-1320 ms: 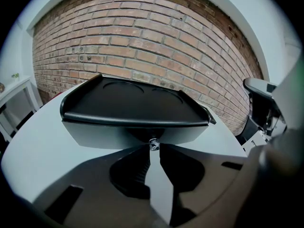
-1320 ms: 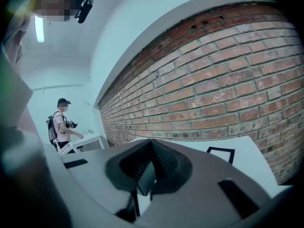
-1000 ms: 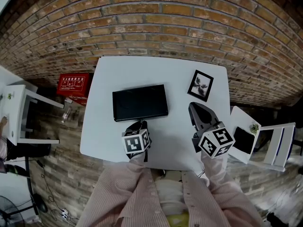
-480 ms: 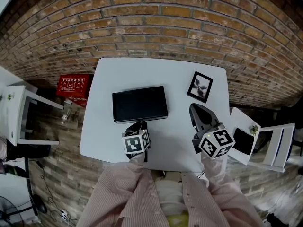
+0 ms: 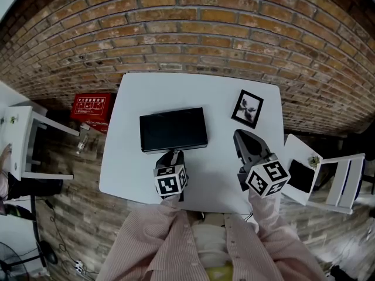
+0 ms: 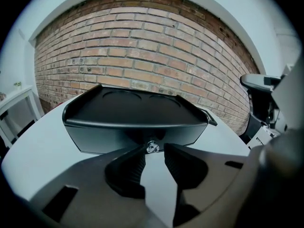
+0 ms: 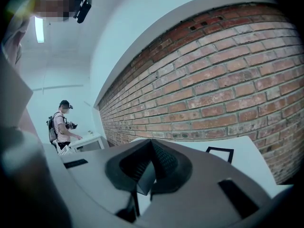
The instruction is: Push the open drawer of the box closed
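L tongs let go at the box's knob, R tongs clenched on nothing.

Head view, big to small: brick wall [image 5: 193, 28] across 12 o'clock; white table [image 5: 222, 92] below it; black box [image 5: 173, 129] lies flat a bit toward 9 o'clock of table centre, its knob side facing 6 o'clock toward the person. Left gripper [image 5: 174, 153] sits at 6 o'clock of the box, tips just at its near edge. Right gripper [image 5: 239, 134] is at 4 o'clock of the box, well apart from it, w/ a small picture frame [image 5: 247, 106] at its 12 o'clock. In the left gripper view the jaws have just been opening: a gap shows btwn them, and the small shiny knob [image 6: 152, 147] sits right at the tips, pads not pressing it. Can't tell if the drawer is fully in. In the right gripper view the tips meet, nothing btwn them.
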A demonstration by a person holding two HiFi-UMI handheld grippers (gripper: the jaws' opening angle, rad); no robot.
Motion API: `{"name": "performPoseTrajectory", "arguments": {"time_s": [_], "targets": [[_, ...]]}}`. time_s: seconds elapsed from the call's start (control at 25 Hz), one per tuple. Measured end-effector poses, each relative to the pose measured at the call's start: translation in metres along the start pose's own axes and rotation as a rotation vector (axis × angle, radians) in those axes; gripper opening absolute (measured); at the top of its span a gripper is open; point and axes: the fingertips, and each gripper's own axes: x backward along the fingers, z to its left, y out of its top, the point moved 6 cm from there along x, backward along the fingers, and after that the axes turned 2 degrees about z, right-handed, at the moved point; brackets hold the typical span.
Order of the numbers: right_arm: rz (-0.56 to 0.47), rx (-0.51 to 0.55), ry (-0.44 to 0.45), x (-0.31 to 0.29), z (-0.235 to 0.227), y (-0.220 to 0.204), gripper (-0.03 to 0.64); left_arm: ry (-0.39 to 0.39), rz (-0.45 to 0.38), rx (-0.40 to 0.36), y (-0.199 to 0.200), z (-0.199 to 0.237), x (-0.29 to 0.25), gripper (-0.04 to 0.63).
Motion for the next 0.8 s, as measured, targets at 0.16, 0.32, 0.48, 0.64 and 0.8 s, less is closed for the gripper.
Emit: {"name": "performPoseTrajectory", "arguments": {"time_s": [0.16, 0.32, 0.48, 0.64, 0.8], "targets": [[0.003, 0.004, 0.013, 0.000, 0.003, -0.001, 0.003, -0.007, -0.075, -0.034, 0.000, -0.003, 0.010, 0.109], [0.006, 0.008, 0.029, 0.001, 0.007, -0.001, 0.003, -0.010, -0.150, -0.060, 0.003, -0.004, 0.024, 0.027], [0.005, 0.016, 0.047, 0.001, 0.012, -0.002, 0.003, -0.018, -0.210, -0.102, 0.008, -0.006, 0.038, 0.000], [0.002, 0.022, 0.062, 0.003, 0.017, -0.001, 0.003, -0.054, -0.288, -0.138, 0.018, -0.012, 0.056, -0.003], [0.000, 0.032, 0.077, 0.004, 0.021, 0.000, 0.003, -0.071, -0.354, -0.168, 0.028, -0.015, 0.077, -0.005]]}}
